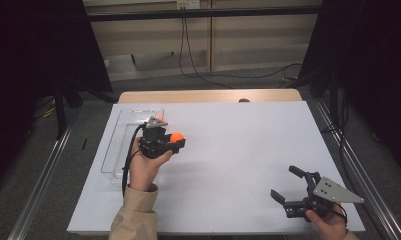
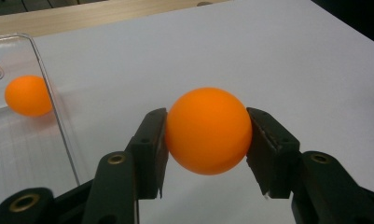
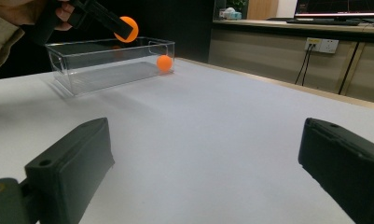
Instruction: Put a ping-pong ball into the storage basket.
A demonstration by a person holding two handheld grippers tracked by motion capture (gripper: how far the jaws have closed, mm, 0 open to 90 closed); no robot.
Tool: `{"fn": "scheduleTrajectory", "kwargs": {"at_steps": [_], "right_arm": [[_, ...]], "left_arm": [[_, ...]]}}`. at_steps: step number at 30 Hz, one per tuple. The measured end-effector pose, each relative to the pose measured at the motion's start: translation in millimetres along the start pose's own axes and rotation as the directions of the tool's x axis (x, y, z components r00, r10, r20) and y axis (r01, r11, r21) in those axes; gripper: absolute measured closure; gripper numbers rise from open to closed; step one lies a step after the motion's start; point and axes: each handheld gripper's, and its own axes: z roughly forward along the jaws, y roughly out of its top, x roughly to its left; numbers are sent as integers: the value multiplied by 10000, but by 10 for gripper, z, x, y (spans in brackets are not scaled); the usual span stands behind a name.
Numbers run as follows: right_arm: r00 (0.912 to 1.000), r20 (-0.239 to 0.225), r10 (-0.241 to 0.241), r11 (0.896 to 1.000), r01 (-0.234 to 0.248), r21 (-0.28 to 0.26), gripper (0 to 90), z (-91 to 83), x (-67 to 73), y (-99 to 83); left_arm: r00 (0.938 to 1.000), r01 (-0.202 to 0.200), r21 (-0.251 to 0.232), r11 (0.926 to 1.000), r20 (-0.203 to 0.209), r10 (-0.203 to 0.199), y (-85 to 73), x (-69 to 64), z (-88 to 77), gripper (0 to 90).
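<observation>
An orange ball point(image 2: 208, 130) is pinched between the two black pads of my left gripper point(image 2: 207, 122), held a little above the white table. In the high view this gripper point(image 1: 174, 141) and its ball point(image 1: 177, 136) hover just right of a clear plastic box point(image 1: 119, 150) at the table's left. A second orange ball point(image 2: 27, 95) lies inside the box near its far end, also seen in the right gripper view point(image 3: 164, 63). My right gripper point(image 1: 284, 182) rests near the front right corner, jaws wide apart with nothing between them point(image 3: 205, 163).
A white sheet point(image 1: 238, 145) covers the table, with a strip of bare wood point(image 1: 208, 96) along the far edge. The clear box's wall point(image 2: 58, 116) stands just left of the held ball. Black cables run over the floor beyond the table.
</observation>
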Motion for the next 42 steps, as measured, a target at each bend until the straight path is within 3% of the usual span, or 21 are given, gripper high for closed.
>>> {"fn": "scheduleTrajectory", "kwargs": {"at_steps": [19,42], "right_arm": [[10000,-3,-25,10000,25,-4,25,-2,1,1],[10000,-15,-44,10000,44,-4,24,0,1,1]], "left_arm": [[9992,315,-69,9995,-224,-316,-16,92,-99,509],[9985,385,-231,9990,-393,-394,-23,191,-203,509]]}}
